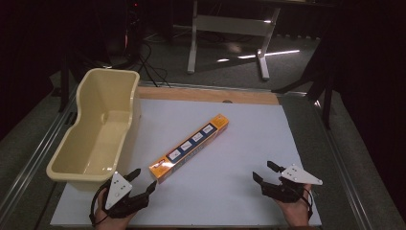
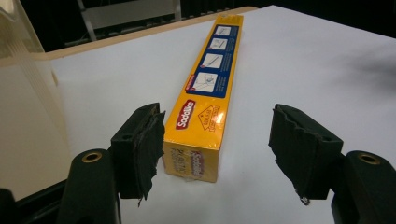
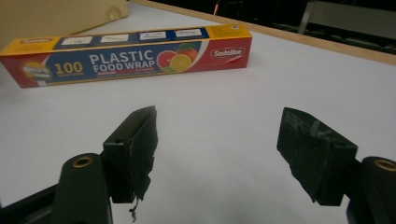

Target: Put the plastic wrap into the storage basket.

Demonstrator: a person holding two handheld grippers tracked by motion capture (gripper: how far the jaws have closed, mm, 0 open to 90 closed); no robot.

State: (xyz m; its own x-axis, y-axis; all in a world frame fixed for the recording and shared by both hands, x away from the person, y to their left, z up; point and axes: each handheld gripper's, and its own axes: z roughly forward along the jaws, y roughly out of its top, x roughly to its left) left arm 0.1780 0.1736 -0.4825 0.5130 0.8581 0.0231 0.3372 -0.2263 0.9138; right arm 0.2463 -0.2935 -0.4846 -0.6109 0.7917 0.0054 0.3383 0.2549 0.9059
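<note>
A long yellow and blue plastic food wrap box [image 1: 189, 147] lies diagonally on the white table mat [image 1: 230, 124]. My left gripper [image 1: 142, 180] is open at the front left, just short of the box's near end [image 2: 194, 161]; that end sits close to the left jaw, with no pad pressing on it. My right gripper [image 1: 263, 171] stands open at the front right with nothing between its jaws. The right gripper view has the box's printed side [image 3: 126, 58] lying some way ahead of the jaws.
A cream plastic tub [image 1: 98, 128] stands at the left edge of the mat, close to the left gripper; its wall [image 2: 23, 116] is right beside the left jaw. A wooden strip [image 1: 206, 94] borders the far side. White table legs [image 1: 230, 33] stand beyond.
</note>
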